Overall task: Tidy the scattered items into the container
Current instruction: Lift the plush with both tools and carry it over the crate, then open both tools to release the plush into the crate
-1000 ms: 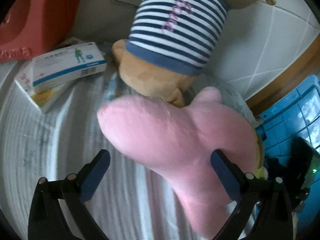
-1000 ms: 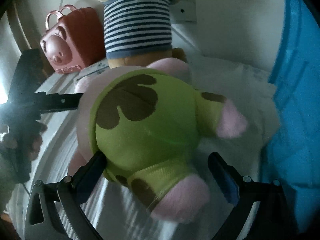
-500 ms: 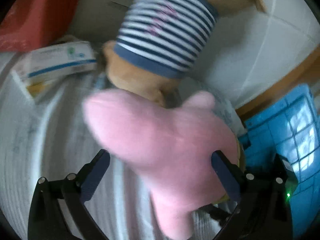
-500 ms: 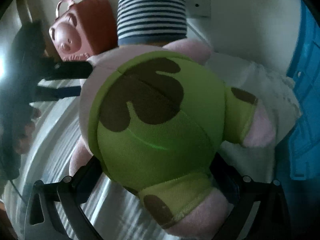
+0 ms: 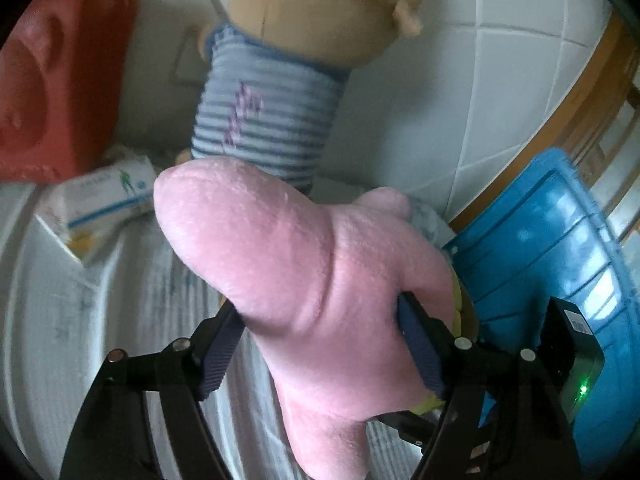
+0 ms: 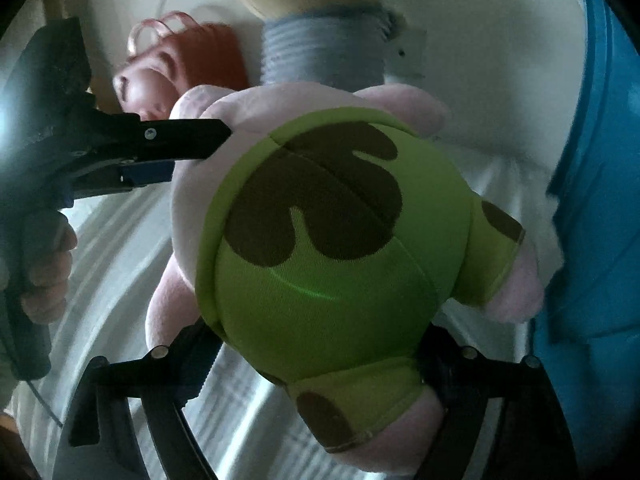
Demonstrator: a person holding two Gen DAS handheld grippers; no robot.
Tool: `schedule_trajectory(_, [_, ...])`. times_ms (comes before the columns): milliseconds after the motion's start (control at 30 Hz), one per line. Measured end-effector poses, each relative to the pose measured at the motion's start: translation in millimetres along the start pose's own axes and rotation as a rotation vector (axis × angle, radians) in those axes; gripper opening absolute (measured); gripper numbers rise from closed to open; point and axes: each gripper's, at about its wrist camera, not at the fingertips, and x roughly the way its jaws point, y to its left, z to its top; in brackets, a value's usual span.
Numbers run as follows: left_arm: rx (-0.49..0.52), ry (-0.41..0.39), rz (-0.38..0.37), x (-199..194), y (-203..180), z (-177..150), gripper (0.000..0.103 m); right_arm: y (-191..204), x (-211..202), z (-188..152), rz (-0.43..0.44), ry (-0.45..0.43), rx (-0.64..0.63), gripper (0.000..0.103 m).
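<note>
In the left wrist view, a red bag (image 5: 60, 92) stands at ten o'clock, with white boxes (image 5: 104, 204) just below it at nine. A bear (image 5: 276, 92) in a striped shirt sits at twelve against the tiled wall. The left gripper (image 5: 320, 344) points forward and downward, and its jaws are closing on the pink plush (image 5: 304, 280): both blue pads press into the toy's pink upper body, which fills the centre and stands clear of the white cloth below. The blue bin (image 5: 560, 264) lies at three to four o'clock, just beside the plush.

In the right wrist view, a hand (image 6: 48, 276) at nine o'clock grips the left tool's handle, its fingers curled around it, and the tool's black fingers reach level across to touch the toy's pink side. The right gripper (image 6: 316, 364) tilts steeply down, its jaws closing on the plush's green-shorted lower body, one pad on each side at six o'clock. The bin's blue wall runs along the edge at three o'clock, near the toy's leg.
</note>
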Motion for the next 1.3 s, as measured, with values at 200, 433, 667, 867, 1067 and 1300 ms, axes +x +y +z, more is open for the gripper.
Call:
schedule_trajectory(200, [0.063,-0.106,0.001,-88.9,-33.7,20.9,0.076,41.6,-70.0,26.6,-0.011,-0.115,-0.049,0.086])
schedule_trajectory(433, [0.202,-0.192,-0.100,-177.7,-118.7,60.2,0.076,65.4,-197.1,47.1,-0.126,-0.256,0.019,0.086])
schedule_trajectory(667, [0.354,-0.130,-0.328,-162.1,-270.2,96.3,0.077,13.7,-317.6,39.3,-0.371,-0.294,0.193,0.086])
schedule_trajectory(867, [0.520,0.050,-0.206,-49.0,-373.2,80.9,0.078,-77.8,-317.8,11.5,-0.563,-0.083,0.347,0.085])
schedule_trajectory(1067, [0.503,0.122,-0.144,13.8,-402.5,64.9,0.077,-116.9,-283.1,-13.0,-0.553,0.041,0.453,0.072])
schedule_trajectory(1300, [0.525,0.093,-0.042,-9.9,-403.7,66.8,0.089,-111.3,-278.7,-8.3,-0.529,0.014,0.461,0.073])
